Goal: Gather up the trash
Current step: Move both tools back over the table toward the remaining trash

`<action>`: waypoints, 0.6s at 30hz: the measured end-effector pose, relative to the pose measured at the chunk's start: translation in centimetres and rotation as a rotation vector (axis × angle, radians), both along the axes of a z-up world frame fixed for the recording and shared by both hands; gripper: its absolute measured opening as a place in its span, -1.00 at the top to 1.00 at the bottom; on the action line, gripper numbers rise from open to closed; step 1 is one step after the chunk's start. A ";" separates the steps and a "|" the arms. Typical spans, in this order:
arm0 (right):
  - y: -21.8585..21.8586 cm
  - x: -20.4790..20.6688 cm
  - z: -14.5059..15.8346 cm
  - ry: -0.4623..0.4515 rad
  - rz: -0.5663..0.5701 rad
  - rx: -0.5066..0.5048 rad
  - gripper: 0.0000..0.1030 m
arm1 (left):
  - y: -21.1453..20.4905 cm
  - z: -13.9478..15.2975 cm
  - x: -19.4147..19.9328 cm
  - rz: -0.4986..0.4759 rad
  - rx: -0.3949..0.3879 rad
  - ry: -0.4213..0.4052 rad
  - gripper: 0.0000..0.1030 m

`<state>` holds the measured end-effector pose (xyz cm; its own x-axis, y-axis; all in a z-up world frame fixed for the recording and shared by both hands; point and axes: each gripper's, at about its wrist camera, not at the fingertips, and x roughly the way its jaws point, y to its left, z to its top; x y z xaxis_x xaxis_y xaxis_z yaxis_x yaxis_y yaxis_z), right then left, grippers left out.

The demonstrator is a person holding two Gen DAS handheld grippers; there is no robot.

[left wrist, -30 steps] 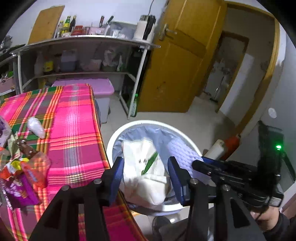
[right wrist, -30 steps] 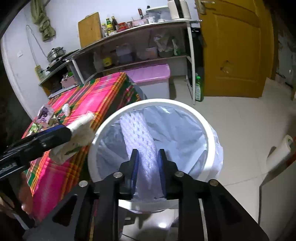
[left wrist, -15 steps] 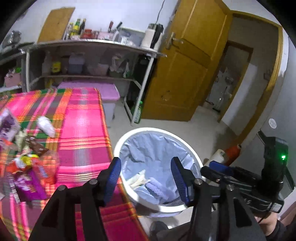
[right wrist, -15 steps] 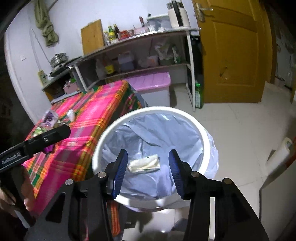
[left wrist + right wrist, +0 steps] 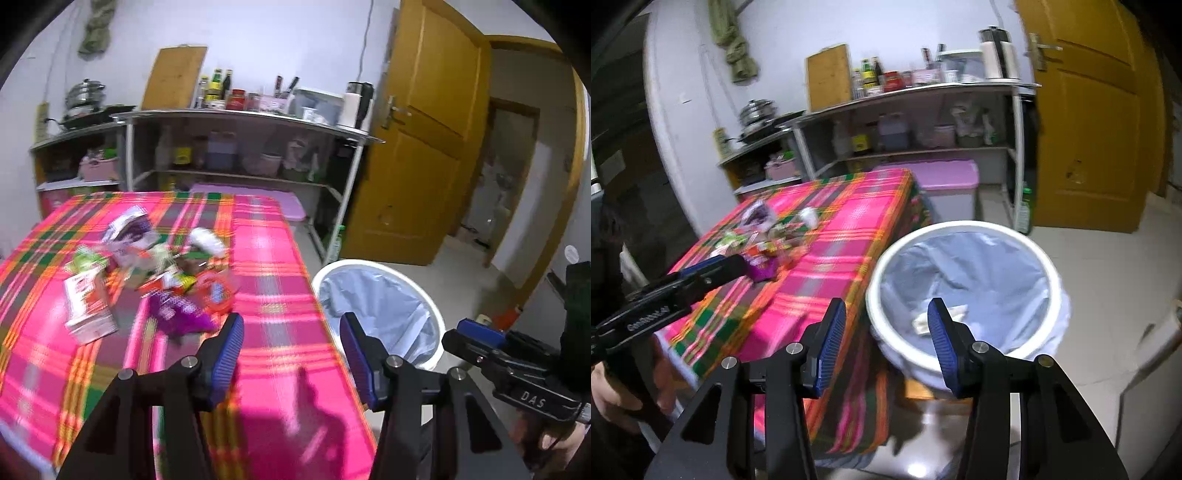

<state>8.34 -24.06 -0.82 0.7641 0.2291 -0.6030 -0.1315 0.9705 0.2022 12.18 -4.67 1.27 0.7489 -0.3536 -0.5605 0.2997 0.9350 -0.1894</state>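
Floor bin [image 5: 964, 236] holding white scraps [image 5: 955, 314]

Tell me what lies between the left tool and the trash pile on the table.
In the left wrist view, only bare plaid tablecloth lies between the open left tool and the trash pile; the purple wrapper is the nearest piece.

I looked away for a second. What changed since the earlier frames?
Both grippers let go: the white wad and foam net dropped into the bin. The left gripper swung back over the table; the right gripper opened. The wrapper pile stayed put.
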 end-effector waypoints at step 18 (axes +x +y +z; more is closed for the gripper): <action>6.0 -1.1 -0.9 0.024 0.168 -0.078 0.08 | 6.0 -0.8 -4.9 0.159 0.053 -0.010 -0.06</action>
<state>7.21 -18.01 -1.76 0.7040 0.3041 -0.6417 -0.2893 0.9481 0.1319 7.28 1.28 0.44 0.7986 -0.1998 -0.5677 0.1485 0.9795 -0.1358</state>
